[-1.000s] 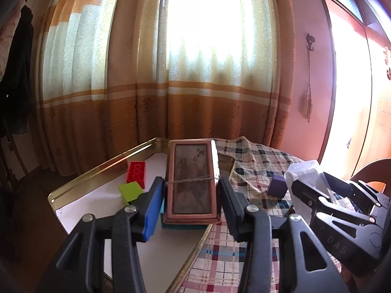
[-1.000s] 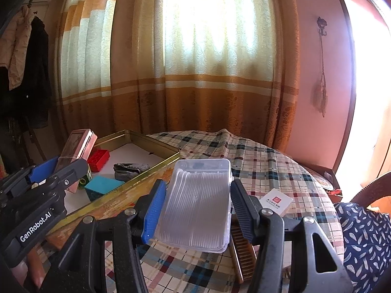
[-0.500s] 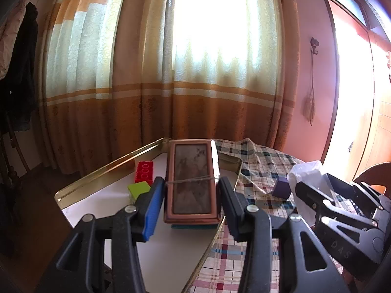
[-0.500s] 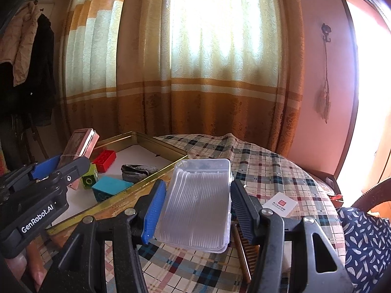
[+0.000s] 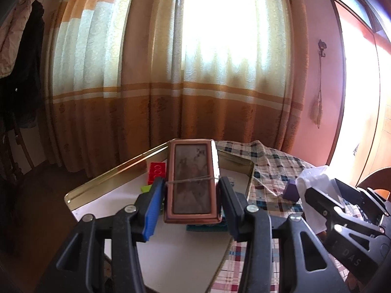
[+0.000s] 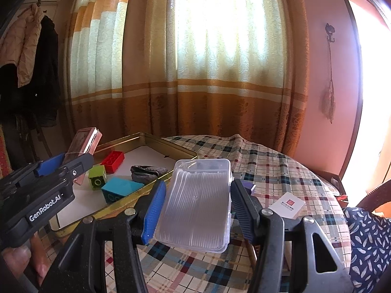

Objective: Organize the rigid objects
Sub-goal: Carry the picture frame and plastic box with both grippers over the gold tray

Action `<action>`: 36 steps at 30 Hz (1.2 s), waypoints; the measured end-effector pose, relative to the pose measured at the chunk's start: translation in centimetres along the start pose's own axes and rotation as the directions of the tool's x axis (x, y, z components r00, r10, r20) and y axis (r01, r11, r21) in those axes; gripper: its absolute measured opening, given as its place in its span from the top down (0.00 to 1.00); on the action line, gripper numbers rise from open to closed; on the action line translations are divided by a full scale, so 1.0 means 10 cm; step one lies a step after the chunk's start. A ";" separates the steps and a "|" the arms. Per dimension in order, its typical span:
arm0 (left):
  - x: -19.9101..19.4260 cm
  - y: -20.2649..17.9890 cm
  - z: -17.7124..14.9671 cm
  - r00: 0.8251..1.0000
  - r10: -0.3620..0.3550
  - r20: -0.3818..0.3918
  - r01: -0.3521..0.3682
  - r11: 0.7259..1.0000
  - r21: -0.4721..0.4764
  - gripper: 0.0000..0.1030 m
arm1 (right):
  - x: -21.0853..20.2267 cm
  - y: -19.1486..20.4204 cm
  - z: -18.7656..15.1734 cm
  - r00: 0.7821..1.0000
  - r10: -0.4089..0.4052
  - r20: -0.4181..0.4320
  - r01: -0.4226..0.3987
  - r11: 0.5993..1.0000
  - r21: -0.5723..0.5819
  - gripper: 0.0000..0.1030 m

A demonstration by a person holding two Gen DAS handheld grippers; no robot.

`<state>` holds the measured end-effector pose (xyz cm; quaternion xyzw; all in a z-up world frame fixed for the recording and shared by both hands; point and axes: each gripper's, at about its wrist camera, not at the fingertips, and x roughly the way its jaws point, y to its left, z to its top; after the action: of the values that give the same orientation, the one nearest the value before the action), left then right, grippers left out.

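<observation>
My left gripper (image 5: 191, 195) is shut on a copper-coloured flat tin (image 5: 191, 180) with a rubber band round it, held above the gold tray (image 5: 110, 183). The tin also shows in the right wrist view (image 6: 84, 144). My right gripper (image 6: 198, 202) is shut on a clear plastic box (image 6: 198, 202), held above the checked tablecloth (image 6: 281, 171) just right of the gold tray (image 6: 171, 146). In the tray lie a red brick (image 6: 113, 162), a green brick (image 6: 97, 180), a teal brick (image 6: 119, 191) and a dark grey object (image 6: 149, 172).
A purple cube (image 5: 290, 191) sits on the cloth right of the tray. A white card (image 6: 288, 205) lies on the cloth at the right. A comb-like brown object lies under the right gripper. Curtains hang behind the round table.
Both grippers have risen a little with their loads. The tray and bricks now sit lower in both views.
</observation>
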<state>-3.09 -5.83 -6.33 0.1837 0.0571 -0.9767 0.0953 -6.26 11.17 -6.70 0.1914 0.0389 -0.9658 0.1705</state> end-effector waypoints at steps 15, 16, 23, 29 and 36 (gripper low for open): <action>0.06 0.19 0.02 0.999 0.041 -0.002 -0.041 0.999 -0.029 0.56 | 0.02 0.24 0.00 0.998 0.061 0.008 -0.061 0.998 0.013 0.44; 0.06 0.19 0.02 0.999 0.043 -0.002 -0.043 0.999 -0.028 0.56 | 0.02 0.25 0.00 0.998 0.064 0.008 -0.064 0.998 0.015 0.44; 0.09 0.27 0.03 0.998 0.058 -0.009 -0.059 0.998 -0.037 0.56 | 0.05 0.33 0.00 0.996 0.084 0.010 -0.084 0.996 0.017 0.44; 0.12 0.36 0.04 0.997 0.076 -0.016 -0.076 0.996 -0.050 0.56 | 0.09 0.34 0.01 0.996 0.094 0.004 -0.094 0.995 0.024 0.44; 0.14 0.40 0.05 0.996 0.086 -0.016 -0.086 0.995 -0.054 0.56 | 0.11 0.42 0.01 0.995 0.100 0.005 -0.100 0.995 0.007 0.44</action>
<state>-3.67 -10.07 -6.70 0.1902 0.0764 -0.9684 0.1418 -5.87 6.89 -7.05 0.1913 0.0255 -0.9566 0.2182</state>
